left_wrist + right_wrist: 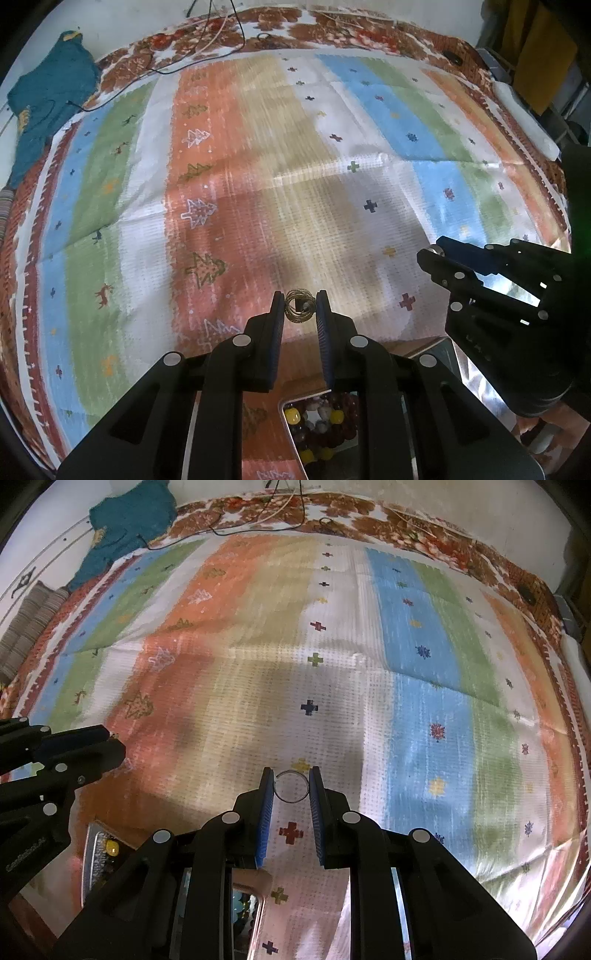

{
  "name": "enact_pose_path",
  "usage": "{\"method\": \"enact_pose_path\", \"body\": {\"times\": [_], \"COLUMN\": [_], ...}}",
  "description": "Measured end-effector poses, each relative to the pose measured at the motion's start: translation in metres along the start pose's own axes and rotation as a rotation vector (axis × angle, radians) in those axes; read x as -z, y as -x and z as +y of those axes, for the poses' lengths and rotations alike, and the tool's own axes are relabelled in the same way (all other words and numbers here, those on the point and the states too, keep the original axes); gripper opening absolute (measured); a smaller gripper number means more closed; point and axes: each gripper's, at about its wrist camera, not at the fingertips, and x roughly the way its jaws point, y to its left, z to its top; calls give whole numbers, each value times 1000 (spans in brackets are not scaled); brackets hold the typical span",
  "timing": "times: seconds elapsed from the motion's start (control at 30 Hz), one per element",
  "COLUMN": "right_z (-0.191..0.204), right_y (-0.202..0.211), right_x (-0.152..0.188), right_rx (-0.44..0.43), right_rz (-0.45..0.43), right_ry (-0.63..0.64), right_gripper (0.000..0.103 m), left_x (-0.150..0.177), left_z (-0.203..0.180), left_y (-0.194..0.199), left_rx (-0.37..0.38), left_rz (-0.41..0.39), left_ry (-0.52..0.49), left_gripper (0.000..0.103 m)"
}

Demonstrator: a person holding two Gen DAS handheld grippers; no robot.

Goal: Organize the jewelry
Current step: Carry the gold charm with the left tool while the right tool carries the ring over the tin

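Observation:
My left gripper is shut on a coiled gold wire ring, held above the striped cloth. In the right wrist view my right gripper is shut on a thin silver ring, a plain hoop pinched by its edges between the blue pads. Below the left gripper sits a tray of beaded jewelry with yellow, dark red and white beads. The right gripper shows at the right of the left wrist view, and the left gripper at the left of the right wrist view.
The striped cloth with small crosses and trees covers a bed. A teal garment lies at the far left corner, with cables along the far edge. A shiny tray edge with a yellow bead lies lower left.

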Motion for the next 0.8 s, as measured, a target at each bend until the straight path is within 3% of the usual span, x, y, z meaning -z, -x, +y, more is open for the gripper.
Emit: {"method": "enact_pose_path", "body": {"times": [0.8], "right_z": [21], "right_y": [50], "right_x": [33], "right_rx": [-42], "right_rz": [-94], "right_ry": [42], "right_gripper": [20], "left_x": [36], "left_z": [-14], "left_y": [52], "left_rx": [28], "left_rz": [-117], "left_ry": [-11], "left_gripper": [17]}}
